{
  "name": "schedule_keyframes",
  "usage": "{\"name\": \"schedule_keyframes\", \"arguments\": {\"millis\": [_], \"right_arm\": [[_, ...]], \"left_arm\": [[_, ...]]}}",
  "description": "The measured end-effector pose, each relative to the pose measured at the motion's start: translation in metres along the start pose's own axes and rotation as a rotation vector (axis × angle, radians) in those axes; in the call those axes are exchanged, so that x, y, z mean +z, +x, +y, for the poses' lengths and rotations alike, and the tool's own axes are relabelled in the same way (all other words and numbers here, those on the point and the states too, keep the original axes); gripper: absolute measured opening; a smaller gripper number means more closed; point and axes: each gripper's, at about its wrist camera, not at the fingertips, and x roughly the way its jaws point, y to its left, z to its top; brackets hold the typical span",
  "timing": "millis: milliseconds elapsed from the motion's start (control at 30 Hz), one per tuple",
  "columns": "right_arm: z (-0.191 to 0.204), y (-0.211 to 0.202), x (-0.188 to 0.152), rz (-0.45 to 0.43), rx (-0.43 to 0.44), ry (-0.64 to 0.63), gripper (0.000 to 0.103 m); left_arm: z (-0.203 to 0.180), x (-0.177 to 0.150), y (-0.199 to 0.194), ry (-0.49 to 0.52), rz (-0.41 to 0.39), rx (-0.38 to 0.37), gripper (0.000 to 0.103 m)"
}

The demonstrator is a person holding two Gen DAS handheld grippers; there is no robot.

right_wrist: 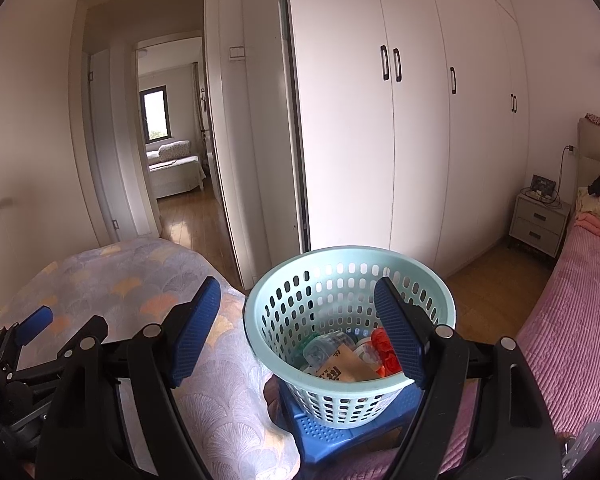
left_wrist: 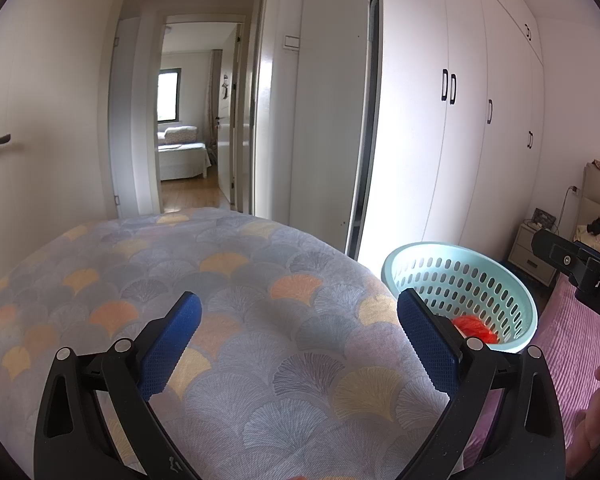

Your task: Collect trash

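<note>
The left gripper (left_wrist: 298,326) hangs with its jaws wide apart and empty above a rounded surface under a fan-patterned cover (left_wrist: 228,304). The right gripper (right_wrist: 298,316) also has its jaws apart and holds nothing; it stands over the near rim of the pale green basket (right_wrist: 296,292). The basket sits on a blue stool (right_wrist: 328,436), just beside the patterned cover, and the trash (right_wrist: 348,360) lies in its bottom: a clear bottle, brown paper, red pieces. To the right runs a bed with a pink blanket (right_wrist: 572,320). Behind the basket the wooden floor (right_wrist: 488,292) is open up to the white wardrobe (right_wrist: 416,140) and nightstand (right_wrist: 538,224). On the left, a doorway (right_wrist: 172,128) leads to another room.
</note>
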Motion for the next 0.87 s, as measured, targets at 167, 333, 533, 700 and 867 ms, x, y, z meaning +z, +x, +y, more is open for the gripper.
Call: {"name": "schedule_keyframes", "arguments": {"millis": [167,333,533,700,867], "right_arm": [[0.0,0.0,0.0,-0.002,-0.003,-0.003,0.075],[-0.001,-0.005,0.0,-0.008,-0.007,0.007,0.075],[0.003,-0.016,0.001,-0.029,-0.006,0.0,0.075],[0.005,-0.025,0.003,-0.052,-0.009,-0.008,0.075],[0.006,-0.034,0.006,-0.06,-0.003,-0.004,0.075]], "left_arm": [[-0.001,0.001,-0.003,0.014,-0.016,0.026,0.095],[0.002,0.003,-0.007,-0.003,-0.003,0.036,0.095],[0.001,0.004,-0.017,0.014,-0.021,0.065,0.095],[0.005,0.008,-0.023,-0.015,-0.007,0.04,0.095],[0.004,0.013,-0.039,-0.01,-0.022,0.043,0.095]]}}
